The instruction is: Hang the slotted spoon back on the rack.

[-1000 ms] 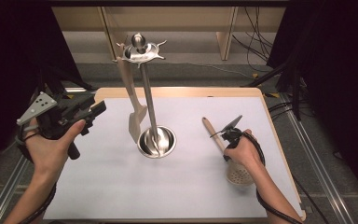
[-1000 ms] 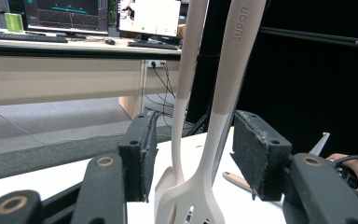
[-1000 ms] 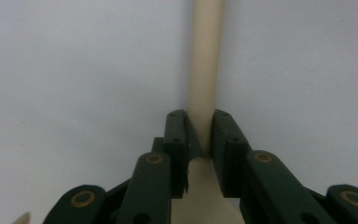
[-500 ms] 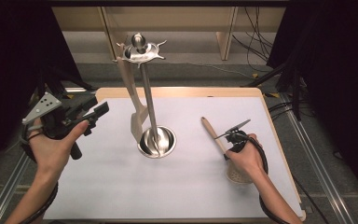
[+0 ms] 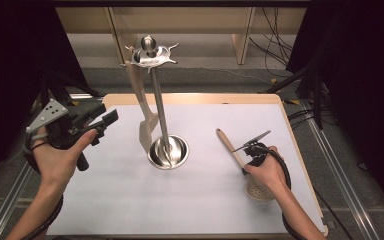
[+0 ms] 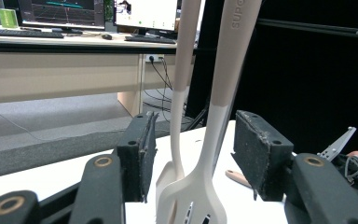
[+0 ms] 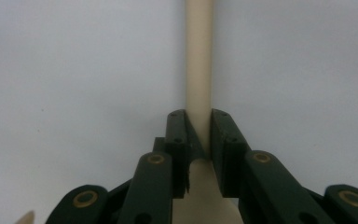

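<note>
- Right tongs [image 7: 198, 140] had just clenched on the skimmer's handle [image 7: 198, 60], skimmer [image 5: 240, 160] lying flat on the surface [image 5: 105, 200], right of the utensil stand [image 5: 167, 150].
- Left tongs [image 5: 111, 119] hung released beside the hanging spatula [image 6: 193, 186].
- Lifting seemed next.

Utensil stand [image 5: 161, 120] sits mid-table on the white mat [image 5: 130, 200], its base bowl [image 5: 168, 151] on the mat. Slotted turner [image 5: 145, 125] hangs from the stand's top ring, left of the pole. Skimmer spoon [image 5: 235, 155] lies on the mat right of the stand, handle pointing back. Right gripper [image 5: 252, 160] on the skimmer handle. Left gripper [image 5: 105, 125] left of the stand, off the mat's left edge.
</note>
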A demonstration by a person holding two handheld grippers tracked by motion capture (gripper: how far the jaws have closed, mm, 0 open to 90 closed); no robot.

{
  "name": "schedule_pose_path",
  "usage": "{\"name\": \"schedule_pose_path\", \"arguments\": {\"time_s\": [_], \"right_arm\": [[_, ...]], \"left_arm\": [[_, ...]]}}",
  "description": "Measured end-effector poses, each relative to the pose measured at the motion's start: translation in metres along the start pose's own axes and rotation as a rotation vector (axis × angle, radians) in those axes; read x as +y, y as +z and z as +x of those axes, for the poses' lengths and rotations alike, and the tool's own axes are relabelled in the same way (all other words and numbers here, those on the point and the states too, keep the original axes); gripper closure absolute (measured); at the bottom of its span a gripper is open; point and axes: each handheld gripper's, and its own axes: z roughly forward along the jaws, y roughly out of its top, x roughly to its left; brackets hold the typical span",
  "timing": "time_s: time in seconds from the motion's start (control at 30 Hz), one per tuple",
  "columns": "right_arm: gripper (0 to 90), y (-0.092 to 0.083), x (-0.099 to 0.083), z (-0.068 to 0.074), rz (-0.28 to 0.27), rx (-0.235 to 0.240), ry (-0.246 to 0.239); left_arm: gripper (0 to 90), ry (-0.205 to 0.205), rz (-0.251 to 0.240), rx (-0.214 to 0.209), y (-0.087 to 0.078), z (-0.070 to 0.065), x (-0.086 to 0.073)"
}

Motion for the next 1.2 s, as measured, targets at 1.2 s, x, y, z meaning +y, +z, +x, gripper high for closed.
{"name": "schedule_pose_path", "arguments": {"time_s": [1.2], "right_arm": [[79.5, 0.000, 0.015, 0.004, -0.025, -0.003, -0.002]], "left_arm": [[47.9, -0.001, 0.021, -0.013, 0.003, -0.001, -0.003]]}}
